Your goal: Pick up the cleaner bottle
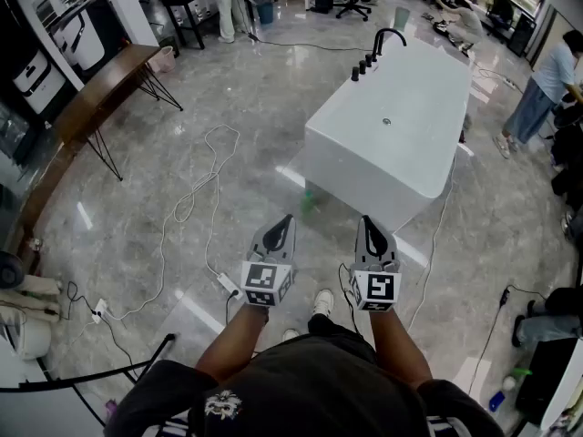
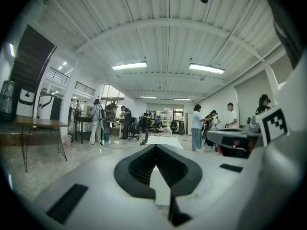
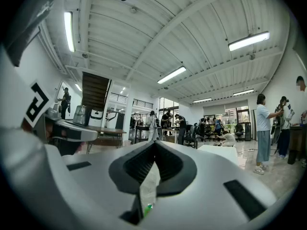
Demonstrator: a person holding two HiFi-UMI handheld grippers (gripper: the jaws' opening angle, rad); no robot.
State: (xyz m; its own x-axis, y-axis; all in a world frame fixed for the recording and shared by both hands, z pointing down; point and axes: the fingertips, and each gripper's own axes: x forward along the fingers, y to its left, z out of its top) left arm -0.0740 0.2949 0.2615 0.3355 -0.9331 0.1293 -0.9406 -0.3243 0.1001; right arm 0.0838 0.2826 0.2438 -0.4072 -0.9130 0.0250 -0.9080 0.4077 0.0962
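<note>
A small green bottle, the cleaner bottle as far as I can tell, stands on the grey floor at the near left corner of the white bathtub. My left gripper is held level in front of me with its tip just short of the bottle, and its jaws are shut on nothing. Beside it, my right gripper points at the tub's near wall, its jaws closed and empty too. In the left gripper view the black jaws meet at the tip. In the right gripper view a green speck shows low in the slit.
A white cable loops over the floor to a power strip left of my feet. A wooden table lines the left side. A person stands right of the tub. A black faucet rises at its far end.
</note>
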